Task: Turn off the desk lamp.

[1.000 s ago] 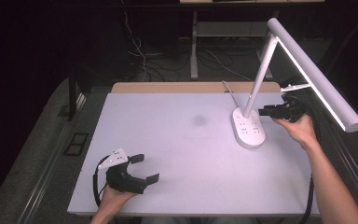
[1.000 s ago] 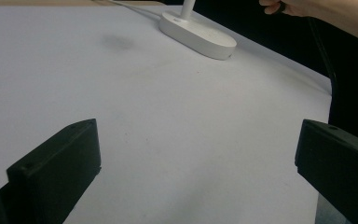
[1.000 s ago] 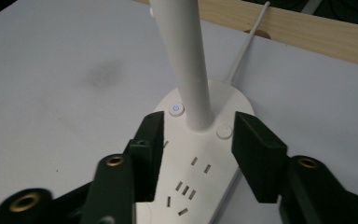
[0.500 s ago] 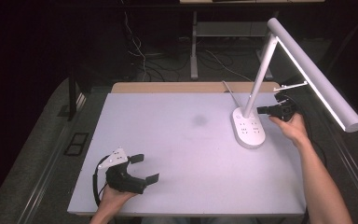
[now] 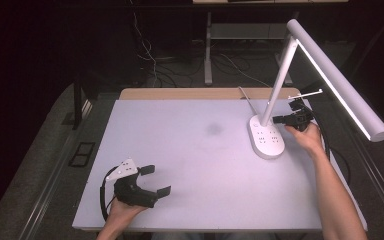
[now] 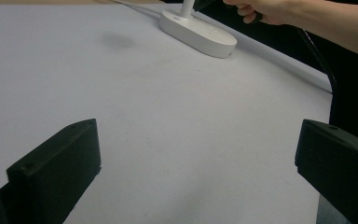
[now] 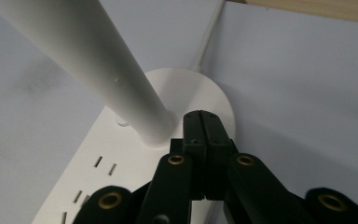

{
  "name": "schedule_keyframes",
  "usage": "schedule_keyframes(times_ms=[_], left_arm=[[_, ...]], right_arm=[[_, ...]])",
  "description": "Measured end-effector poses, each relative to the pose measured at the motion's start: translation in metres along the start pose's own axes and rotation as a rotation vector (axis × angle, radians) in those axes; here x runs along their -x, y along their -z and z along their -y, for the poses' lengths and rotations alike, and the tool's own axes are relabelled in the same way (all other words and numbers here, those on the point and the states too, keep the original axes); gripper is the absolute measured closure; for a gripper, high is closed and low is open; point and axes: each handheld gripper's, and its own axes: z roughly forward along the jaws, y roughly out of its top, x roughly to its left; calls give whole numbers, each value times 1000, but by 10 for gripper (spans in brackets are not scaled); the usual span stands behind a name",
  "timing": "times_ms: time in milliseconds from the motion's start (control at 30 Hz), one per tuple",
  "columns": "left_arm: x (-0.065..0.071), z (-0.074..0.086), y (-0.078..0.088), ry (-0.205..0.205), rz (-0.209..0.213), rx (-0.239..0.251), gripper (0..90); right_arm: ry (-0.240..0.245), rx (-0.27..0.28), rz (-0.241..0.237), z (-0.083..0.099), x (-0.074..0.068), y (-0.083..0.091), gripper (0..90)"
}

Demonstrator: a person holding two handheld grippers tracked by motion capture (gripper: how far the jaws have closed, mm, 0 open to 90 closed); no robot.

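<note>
Nearest the table's [image 5: 205, 165] front edge, at the left: resting low on the pale surface, the left gripper [image 5: 157, 181], jaws spread wide with nothing between them, bare tabletop showing in the gap in the left gripper view [image 6: 196, 154]. Trailing back toward the wrist, a dark cable loop (part of that gripper). Farther up the middle of the surface: showing faintly, a grey smudge [image 5: 213, 129]. Beyond that, at the right rear: standing upright on its oblong base [image 5: 266, 137], the white desk lamp [image 5: 280, 75], stem leaning up and rightward to a long lit bar head [image 5: 340, 80] hanging out over the table's right side. Pressing in just beside the foot of the stem, the right gripper [image 5: 280, 120], jaws closed flat against each other and gripping nothing, tips sitting over the base right next to the stem [image 7: 102, 65] in the right gripper view [image 7: 204, 126]. Running off behind the base toward the wooden strip [image 5: 190, 93] at the far edge, the lamp's white cord [image 7: 209, 32].
</note>
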Motion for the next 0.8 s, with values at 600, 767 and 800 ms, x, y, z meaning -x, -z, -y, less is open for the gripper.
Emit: schedule_keyframes(times_ms=[600,767,800], left_arm=[[0,1,0,6,6,3,0],[2,1,1,5,6,9,0],[2,1,2,3,5,10,0]], right_arm=[[-25,-6,13,2,-1,-12,900],[-20,-18,45,0,-5,-13,900],[-20,-18,45,0,-5,-13,900]])
